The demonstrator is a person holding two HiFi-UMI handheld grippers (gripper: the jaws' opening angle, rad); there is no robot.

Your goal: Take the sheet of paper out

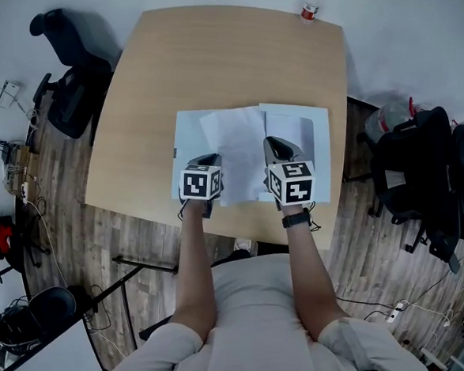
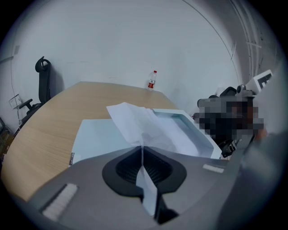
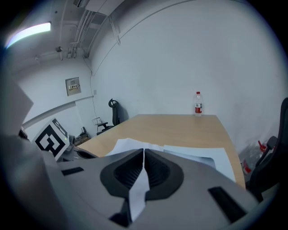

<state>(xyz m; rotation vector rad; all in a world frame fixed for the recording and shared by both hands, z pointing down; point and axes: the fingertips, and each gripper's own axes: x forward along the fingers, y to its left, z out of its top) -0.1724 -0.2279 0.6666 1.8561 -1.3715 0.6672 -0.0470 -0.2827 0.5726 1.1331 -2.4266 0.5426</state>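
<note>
The left gripper [image 2: 142, 152] has its jaws pressed together on the near edge of the sheet of paper [image 2: 135, 119], and a strip of that sheet runs back between the pads toward the camera. The right gripper [image 3: 143, 155] is clamped on the same edge in the same way, just beside the left one on its right. In the head view, the left gripper [image 1: 210, 160] and the right gripper [image 1: 276, 149] sit side by side over the near edge of the wooden table [image 1: 225, 61].

Ahead of both sets of jaws the sheet of paper [image 1: 235, 145] rises, creased, above an open pale folder [image 1: 195, 130] that lies flat on the table. Well beyond the jaws, at the table's far edge, stands a water bottle [image 3: 198, 104] with a red label.
</note>
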